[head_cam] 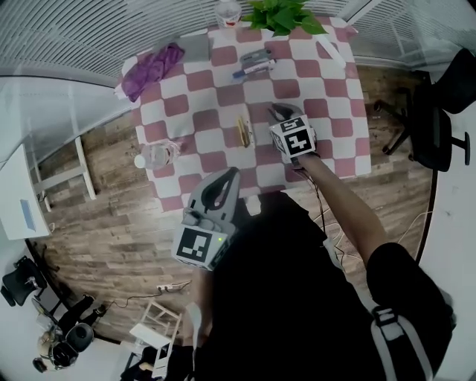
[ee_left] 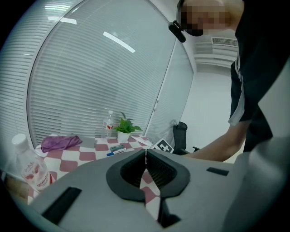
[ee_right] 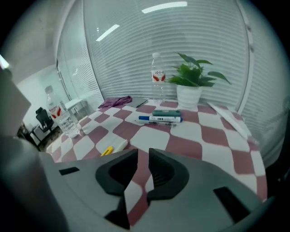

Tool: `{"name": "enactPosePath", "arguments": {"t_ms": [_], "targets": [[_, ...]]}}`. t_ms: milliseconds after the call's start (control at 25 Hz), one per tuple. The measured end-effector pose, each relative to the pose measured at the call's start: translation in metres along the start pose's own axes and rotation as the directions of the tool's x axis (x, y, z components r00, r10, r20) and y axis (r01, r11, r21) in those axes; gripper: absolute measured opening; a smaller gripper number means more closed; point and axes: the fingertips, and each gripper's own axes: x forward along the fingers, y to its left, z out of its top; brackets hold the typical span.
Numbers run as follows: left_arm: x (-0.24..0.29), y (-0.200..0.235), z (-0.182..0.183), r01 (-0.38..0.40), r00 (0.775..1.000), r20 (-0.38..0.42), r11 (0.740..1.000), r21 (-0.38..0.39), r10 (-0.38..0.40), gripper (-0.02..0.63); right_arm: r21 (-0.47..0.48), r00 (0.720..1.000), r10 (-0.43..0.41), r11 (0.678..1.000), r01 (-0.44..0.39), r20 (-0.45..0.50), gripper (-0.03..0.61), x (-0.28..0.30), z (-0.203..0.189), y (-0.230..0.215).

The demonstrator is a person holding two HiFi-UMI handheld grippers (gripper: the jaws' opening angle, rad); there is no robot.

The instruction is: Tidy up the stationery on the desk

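On the red-and-white checked table (head_cam: 327,111) lie a yellow pen and a white pen (head_cam: 244,132), side by side near the middle. A blue marker (head_cam: 251,68) and a grey-green item lie further back; the right gripper view shows the marker (ee_right: 159,119) and the yellow pen (ee_right: 107,151). My right gripper (head_cam: 280,113) hovers just right of the yellow pen. Its jaws stand a little apart with nothing between them (ee_right: 142,153). My left gripper (head_cam: 231,173) hangs at the table's near edge, shut and empty (ee_left: 146,153).
A purple cloth (head_cam: 152,67) and a grey notebook (head_cam: 195,48) lie at the back left. A potted plant (head_cam: 282,15) and an upright bottle (head_cam: 227,11) stand at the far edge. Another bottle (head_cam: 155,155) sits at the left edge. An office chair (head_cam: 431,119) stands to the right.
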Motion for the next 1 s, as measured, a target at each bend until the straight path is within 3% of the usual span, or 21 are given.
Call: {"name": "enactPosePath", "arguments": {"t_ms": [160, 360, 760, 1000], "targets": [[0.007, 0.003, 0.000, -0.037, 0.999, 0.000, 0.999, -0.014, 0.037, 0.034, -0.182, 1.000, -0.010, 0.983, 0.012, 0.011, 0.104, 0.012, 0.026, -0.023], [0.014, 0.005, 0.002, -0.070, 0.998, 0.004, 0.997, -0.027, 0.070, 0.034, -0.282, 1.000, -0.016, 0.959, 0.020, 0.015, 0.129, 0.028, 0.049, -0.047], [0.025, 0.010, -0.001, -0.097, 0.995, -0.029, 0.994, -0.041, 0.096, 0.034, -0.297, 0.999, 0.031, 0.954, -0.037, -0.027, 0.166, 0.063, 0.060, -0.075], [0.029, 0.016, 0.003, -0.110, 0.994, -0.031, 0.993, -0.044, 0.108, 0.034, -0.252, 0.998, 0.060, 0.965, -0.067, -0.033, 0.167, 0.080, 0.057, -0.083]]}}
